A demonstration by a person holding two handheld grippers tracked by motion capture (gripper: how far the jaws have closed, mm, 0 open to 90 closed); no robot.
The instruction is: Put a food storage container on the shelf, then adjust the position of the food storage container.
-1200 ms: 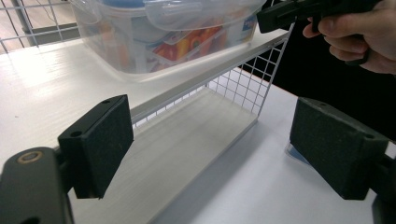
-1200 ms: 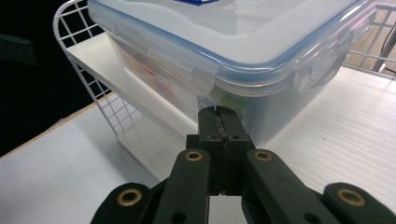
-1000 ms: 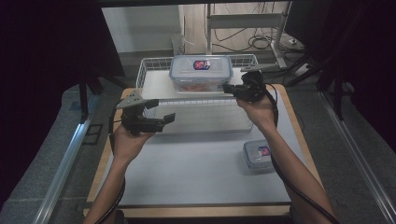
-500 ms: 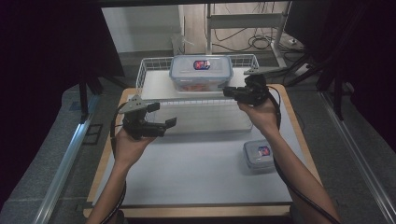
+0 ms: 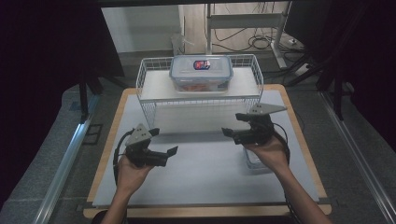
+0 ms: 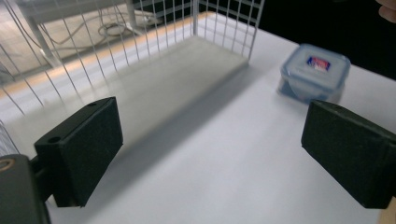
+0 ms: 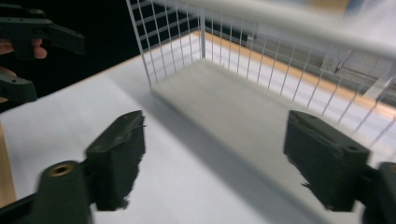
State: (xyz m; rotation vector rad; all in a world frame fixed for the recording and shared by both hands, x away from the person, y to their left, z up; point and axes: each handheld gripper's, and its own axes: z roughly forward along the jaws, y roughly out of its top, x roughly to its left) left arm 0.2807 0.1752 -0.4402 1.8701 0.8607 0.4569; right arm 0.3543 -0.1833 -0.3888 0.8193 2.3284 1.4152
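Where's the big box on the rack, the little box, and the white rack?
big box [image 5: 201,73], high view, middle of its clear lid
little box [image 6: 315,71], left gripper view, top of its lid
white rack [image 5: 154,88], high view, bare left part of its shelf

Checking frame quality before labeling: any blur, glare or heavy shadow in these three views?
High view: sharp, dark surround, soft shadow under the wire rack. Left gripper view: sharp; small lidded box clear. Right gripper view: motion-blurred, especially the rack's top rail.
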